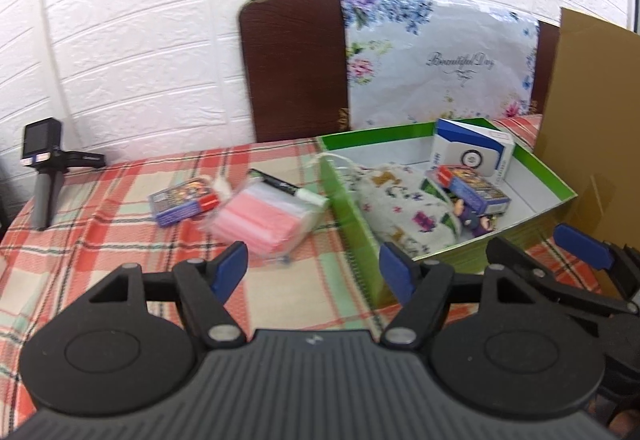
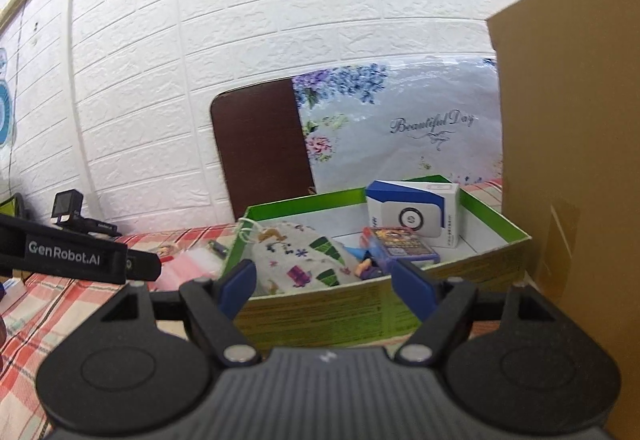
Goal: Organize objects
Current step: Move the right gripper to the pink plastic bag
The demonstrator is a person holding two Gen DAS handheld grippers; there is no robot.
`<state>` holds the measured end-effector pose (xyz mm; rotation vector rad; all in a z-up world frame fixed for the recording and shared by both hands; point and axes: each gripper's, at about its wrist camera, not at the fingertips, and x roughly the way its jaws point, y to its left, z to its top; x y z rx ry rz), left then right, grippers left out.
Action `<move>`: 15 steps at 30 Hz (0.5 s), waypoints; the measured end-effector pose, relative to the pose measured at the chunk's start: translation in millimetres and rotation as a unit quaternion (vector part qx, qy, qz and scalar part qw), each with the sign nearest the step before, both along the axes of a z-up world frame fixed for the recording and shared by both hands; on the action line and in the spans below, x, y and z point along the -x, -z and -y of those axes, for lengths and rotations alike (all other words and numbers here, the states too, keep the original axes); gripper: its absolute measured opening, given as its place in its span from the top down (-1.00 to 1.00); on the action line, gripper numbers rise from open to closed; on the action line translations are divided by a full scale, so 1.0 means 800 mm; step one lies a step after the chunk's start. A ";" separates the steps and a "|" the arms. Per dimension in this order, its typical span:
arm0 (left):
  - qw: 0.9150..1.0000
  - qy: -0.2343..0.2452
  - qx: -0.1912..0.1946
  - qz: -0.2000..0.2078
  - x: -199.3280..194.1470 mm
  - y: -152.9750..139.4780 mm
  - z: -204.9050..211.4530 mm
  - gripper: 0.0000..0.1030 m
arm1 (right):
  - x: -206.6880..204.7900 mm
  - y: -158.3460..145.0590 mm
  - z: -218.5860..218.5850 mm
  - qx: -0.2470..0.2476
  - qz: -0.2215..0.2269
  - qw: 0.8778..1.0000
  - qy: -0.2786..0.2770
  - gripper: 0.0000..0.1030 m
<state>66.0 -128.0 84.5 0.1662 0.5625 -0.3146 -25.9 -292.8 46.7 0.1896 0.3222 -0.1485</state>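
Green box [image 1: 348,215] w/ pouch [image 1: 404,211], card pack [image 1: 476,191], white carton [image 1: 472,153]

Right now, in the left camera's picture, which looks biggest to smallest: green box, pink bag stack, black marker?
1. green box
2. pink bag stack
3. black marker
The order looks clear despite the blur.

Low in the frame, the left gripper [image 1: 316,268] hangs over the plaid tablecloth [image 1: 100,240], jaws apart with nothing between them. Just above lies a stack of pink bags [image 1: 260,224], a marker [image 1: 286,187] beside it. Right of centre, a green box [image 1: 352,215] holds a patterned pouch [image 1: 404,215] and a white-and-blue carton [image 1: 472,151].
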 end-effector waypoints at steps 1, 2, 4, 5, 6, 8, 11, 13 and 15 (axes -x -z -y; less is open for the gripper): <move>1.000 -0.004 0.000 0.002 0.000 0.001 -0.006 -0.44 | -0.001 -0.001 -0.007 0.004 -0.002 1.000 -0.004 -0.51; 1.000 -0.009 0.001 0.003 0.000 0.001 -0.012 -0.44 | -0.002 -0.002 -0.014 0.009 -0.003 1.000 -0.010 -0.51; 1.000 -0.018 0.004 0.003 -0.001 0.004 -0.025 -0.44 | -0.005 -0.004 -0.029 0.019 -0.006 1.000 -0.022 -0.51; 1.000 -0.023 0.006 0.003 -0.002 0.005 -0.032 -0.44 | -0.008 -0.004 -0.037 0.025 -0.007 0.999 -0.028 -0.51; 1.000 -0.028 0.008 0.001 -0.004 0.007 -0.040 -0.44 | -0.010 -0.004 -0.045 0.030 -0.009 0.999 -0.035 -0.51; 0.999 -0.039 0.012 -0.002 -0.008 0.011 -0.054 -0.44 | -0.015 -0.004 -0.063 0.041 -0.013 0.998 -0.049 -0.51; 0.998 -0.054 0.018 -0.008 -0.017 0.019 -0.076 -0.44 | -0.022 -0.002 -0.088 0.059 -0.021 0.995 -0.072 -0.50; 0.998 -0.064 0.020 -0.013 -0.023 0.025 -0.091 -0.44 | -0.027 0.001 -0.104 0.067 -0.026 0.994 -0.087 -0.51; 0.997 -0.073 0.021 -0.017 -0.030 0.032 -0.106 -0.44 | -0.033 0.003 -0.120 0.074 -0.032 0.992 -0.102 -0.51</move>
